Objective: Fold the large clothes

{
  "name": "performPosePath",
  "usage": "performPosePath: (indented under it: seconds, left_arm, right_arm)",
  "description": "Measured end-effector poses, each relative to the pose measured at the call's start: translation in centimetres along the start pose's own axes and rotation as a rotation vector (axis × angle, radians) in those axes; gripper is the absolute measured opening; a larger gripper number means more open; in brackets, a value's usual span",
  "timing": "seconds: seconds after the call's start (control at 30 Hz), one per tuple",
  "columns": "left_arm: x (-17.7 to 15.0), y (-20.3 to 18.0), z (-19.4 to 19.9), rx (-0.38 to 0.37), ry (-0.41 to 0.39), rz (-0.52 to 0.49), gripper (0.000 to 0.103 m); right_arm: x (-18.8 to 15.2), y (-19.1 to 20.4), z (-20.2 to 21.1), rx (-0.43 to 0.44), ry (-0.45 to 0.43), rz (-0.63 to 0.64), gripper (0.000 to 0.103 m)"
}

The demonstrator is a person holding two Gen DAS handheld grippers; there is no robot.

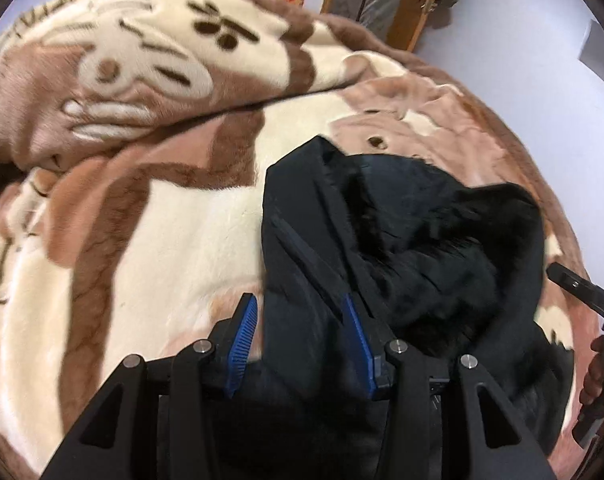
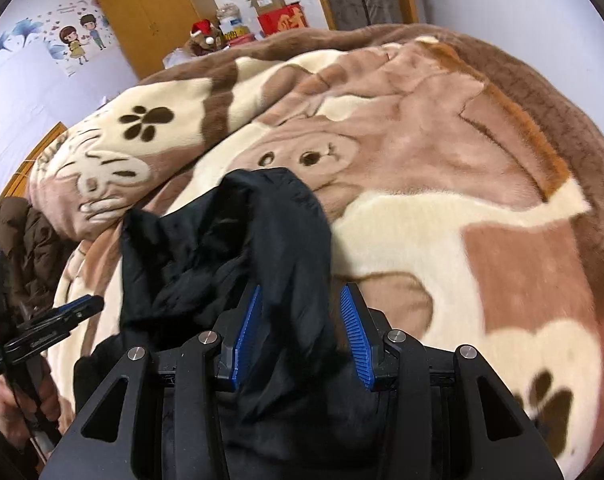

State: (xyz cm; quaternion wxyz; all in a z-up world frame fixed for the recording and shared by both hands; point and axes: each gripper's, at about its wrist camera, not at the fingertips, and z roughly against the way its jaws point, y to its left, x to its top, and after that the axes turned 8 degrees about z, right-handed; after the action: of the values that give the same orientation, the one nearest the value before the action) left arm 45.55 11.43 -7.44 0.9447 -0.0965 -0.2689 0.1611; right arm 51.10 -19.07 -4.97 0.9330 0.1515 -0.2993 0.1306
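left gripper: we point it downward, jaws part-closed on cloth | right gripper: the same (blue pads gripping)

The blanket was thick, fuzzy plush. The black coat had smooth matt cloth and furry lining. Ribbed blue pads looked rubbery; the wardrobe was wood.

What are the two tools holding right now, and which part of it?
Both hold the black coat: bunched fabric sits between the left tool and the right tool. Which part cannot be told.
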Motion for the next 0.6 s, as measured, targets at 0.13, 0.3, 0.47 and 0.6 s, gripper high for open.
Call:
performPosePath:
  seconds: [0.13, 0.3, 0.47, 0.6]
  left_arm:
    - [1.7, 0.2, -3.4, -0.009, 0.025, 0.046, 0.047]
    - [2.8, -0.5, -4.7, -0.029, 0.001, 0.040, 0.037]
    - [2.7, -1.1, -3.3, -0.045, -0.050, -0.001, 0.002]
    - [2.1, -0.5, 0.4, -0.080, -0.113, 0.013, 0.001]
  right_arm:
    - [1.5, -1.0, -2.3, 0.027, 0.008, -0.007, 0.042]
    - [2.4, -0.7, -4.6, 0.019, 0.055, 0.039, 0.042]
    - [2.2, 0.2, -2.4, 0.038, -0.001, 0.055, 0.007]
    - [1.4, 1.3, 1.9, 0.059, -0.077, 0.068, 0.006]
